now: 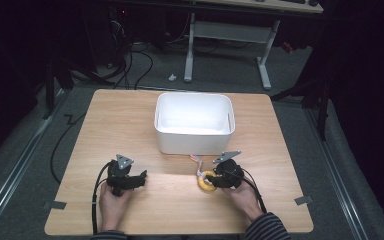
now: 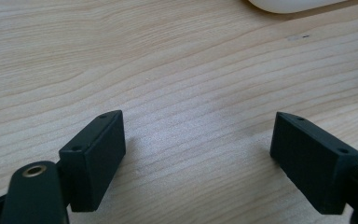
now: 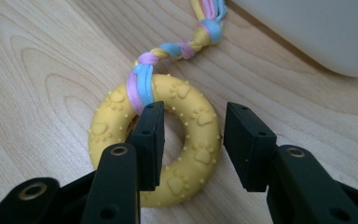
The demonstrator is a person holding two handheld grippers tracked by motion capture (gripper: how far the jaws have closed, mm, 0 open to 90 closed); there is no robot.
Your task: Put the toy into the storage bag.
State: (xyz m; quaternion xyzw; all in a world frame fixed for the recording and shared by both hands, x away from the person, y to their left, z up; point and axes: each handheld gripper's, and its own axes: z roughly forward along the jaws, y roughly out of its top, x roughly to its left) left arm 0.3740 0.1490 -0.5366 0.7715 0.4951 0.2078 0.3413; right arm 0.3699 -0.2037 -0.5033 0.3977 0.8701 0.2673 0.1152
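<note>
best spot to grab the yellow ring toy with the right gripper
Probably the ring's band on the side away from the rope, coming down from above with one finger through the hole and one outside. It lies flat on the table, so its band is the part narrow enough to pinch. The right gripper is open and already straddles that side, one finger over the hole.

yellow ring toy [image 3: 177,140] seen lying flat on the wooden table, embossed with paw prints. a braided rope [image 3: 177,49] of pink, blue and yellow strands is looped through the ring and is trailed toward the white bin [image 1: 194,122], which is set just beyond, open-topped.
</note>
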